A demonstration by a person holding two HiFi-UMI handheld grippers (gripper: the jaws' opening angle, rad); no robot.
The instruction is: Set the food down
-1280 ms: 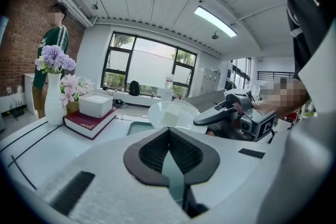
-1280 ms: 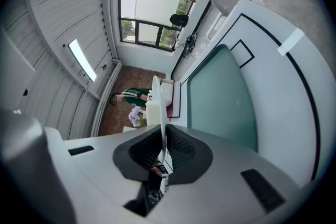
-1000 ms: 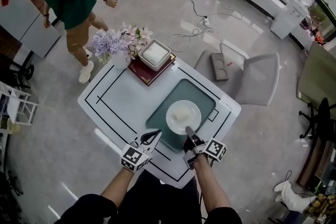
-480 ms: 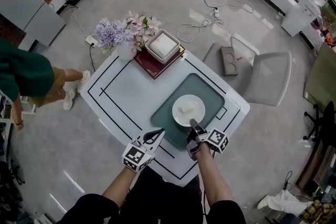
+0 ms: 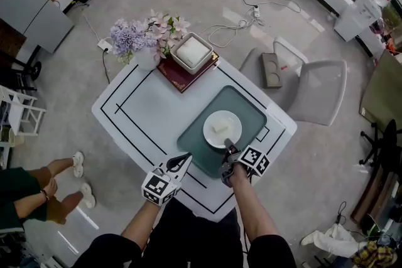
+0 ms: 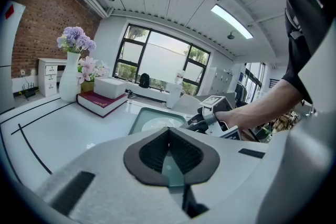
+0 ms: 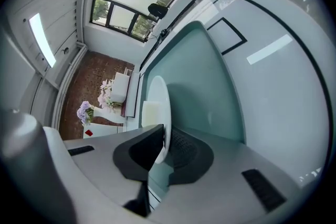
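A white plate (image 5: 222,128) carrying a pale block of food (image 5: 220,127) sits over the teal placemat (image 5: 248,111) on the white table (image 5: 138,116). My right gripper (image 5: 228,145) is shut on the plate's near rim; in the right gripper view the rim (image 7: 164,113) runs between the dark pads (image 7: 181,150), with the food (image 7: 150,113) just behind. I cannot tell whether the plate touches the mat. My left gripper (image 5: 186,160) hovers at the mat's near left corner, shut and holding nothing (image 6: 168,134).
A vase of flowers (image 5: 141,41) and a white box (image 5: 191,52) on a red book (image 5: 178,77) stand at the table's far corner. A grey chair (image 5: 308,94) stands to the right. A person's legs (image 5: 56,182) are on the floor at left.
The person in green has walked from the far left to the near left of the table. My right gripper keeps its hold on the plate; the left gripper has hardly moved.
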